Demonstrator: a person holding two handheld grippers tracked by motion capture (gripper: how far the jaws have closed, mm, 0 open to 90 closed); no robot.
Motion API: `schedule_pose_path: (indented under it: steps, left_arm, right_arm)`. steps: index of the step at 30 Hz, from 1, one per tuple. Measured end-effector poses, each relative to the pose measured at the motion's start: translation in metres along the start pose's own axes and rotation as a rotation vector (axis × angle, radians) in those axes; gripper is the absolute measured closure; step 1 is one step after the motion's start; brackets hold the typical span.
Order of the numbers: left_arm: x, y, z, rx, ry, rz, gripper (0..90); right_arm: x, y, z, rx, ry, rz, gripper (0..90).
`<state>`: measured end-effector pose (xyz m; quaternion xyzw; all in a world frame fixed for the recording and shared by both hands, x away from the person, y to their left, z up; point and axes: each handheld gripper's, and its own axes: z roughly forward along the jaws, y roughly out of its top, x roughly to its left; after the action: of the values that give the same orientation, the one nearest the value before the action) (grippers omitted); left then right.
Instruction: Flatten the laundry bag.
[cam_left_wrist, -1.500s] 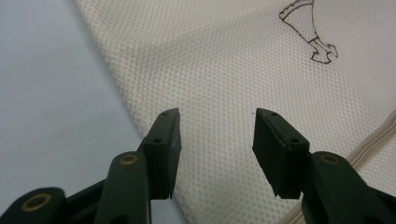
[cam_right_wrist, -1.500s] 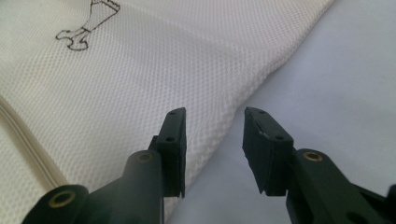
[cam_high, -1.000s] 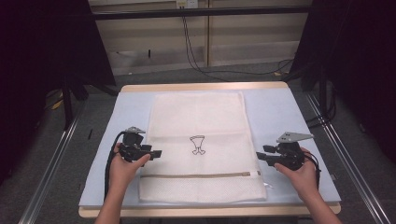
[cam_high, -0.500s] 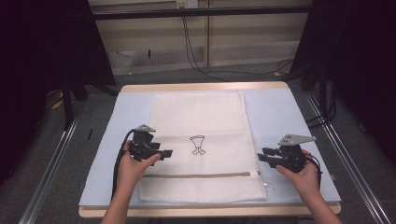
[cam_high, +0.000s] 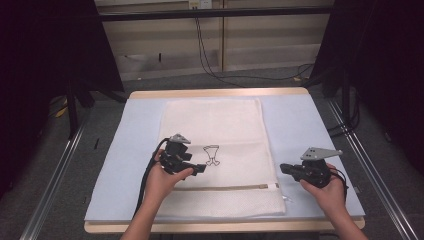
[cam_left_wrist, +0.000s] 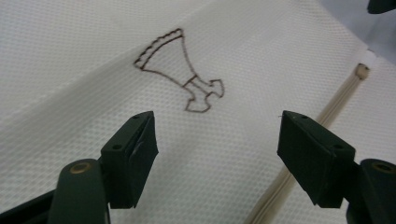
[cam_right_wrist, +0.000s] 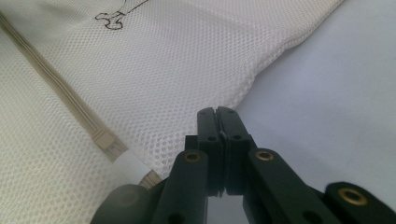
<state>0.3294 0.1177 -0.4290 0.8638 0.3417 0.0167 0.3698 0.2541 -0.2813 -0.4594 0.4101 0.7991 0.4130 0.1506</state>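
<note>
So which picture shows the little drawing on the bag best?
The left gripper view: the drawing is big, sharp and whole there. In the high view it is tiny. The right gripper view catches just its bottom end at the top edge.

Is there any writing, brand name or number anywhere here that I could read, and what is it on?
No readable words, brand names or numbers appear anywhere.
The only mark is a dark outline emblem, shaped like a flared cup on a stem, with no letters, stitched or printed on the white mesh bag.
The bag's zipper, the left gripper and the right gripper carry no visible label.
</note>
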Motion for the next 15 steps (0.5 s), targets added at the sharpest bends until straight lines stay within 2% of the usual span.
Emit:
schedule_pose_path:
  steps: [1, 2, 3, 4, 5, 6, 15]
  left_arm:
    - [0.000, 0.000, 0.000, 0.000, 0.000, 0.000, 27.2]
    - [-0.007, 0.003, 0.005, 0.005, -0.011, 0.012, 27.2]
    - [-0.007, 0.003, 0.005, 0.005, -0.011, 0.012, 27.2]
    - [-0.014, 0.007, 0.009, 0.012, -0.026, 0.025, 27.2]
    - [-0.016, 0.009, 0.010, 0.019, -0.026, 0.032, 27.3]
    - [-0.019, 0.011, 0.013, 0.015, -0.029, 0.028, 27.3]
    - [-0.033, 0.020, 0.027, 0.037, -0.070, 0.058, 27.0]
  right_arm:
    - [0.000, 0.000, 0.000, 0.000, 0.000, 0.000, 88.4]
    - [0.001, -0.001, -0.002, 0.004, 0.005, -0.001, 88.4]
    - [0.001, -0.001, -0.002, 0.004, 0.005, -0.001, 88.4]
    - [0.002, -0.002, -0.003, 0.003, 0.004, -0.007, 88.4]
    - [0.002, -0.002, -0.003, 0.004, 0.012, -0.008, 88.4]
    - [0.002, -0.003, -0.003, 0.003, 0.012, -0.010, 88.4]
    - [0.002, -0.006, -0.006, -0.004, 0.017, -0.011, 88.5]
